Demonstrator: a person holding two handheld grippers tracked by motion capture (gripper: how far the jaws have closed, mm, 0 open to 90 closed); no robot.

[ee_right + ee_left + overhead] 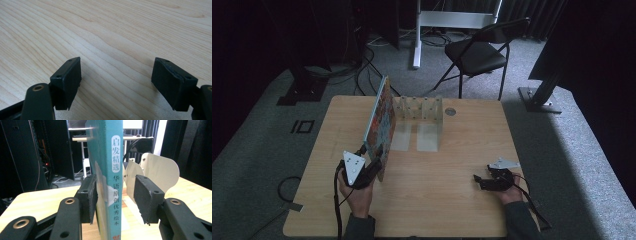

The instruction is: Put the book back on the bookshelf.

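Note:
A thin picture book with a teal spine stands upright on its edge, left of the table's middle. My left gripper sits at the book's near end, with the book between its jaws. One pad lies against the cover, while the other pad stands apart from the spine with a gap. Over at the right side of the table my right gripper rests low, and its jaws are open over bare wood.
A clear divider rack stands just beyond the book, its white rounded plates showing behind the spine. The wooden table has free room in the middle and front. A black folding chair stands behind the table.

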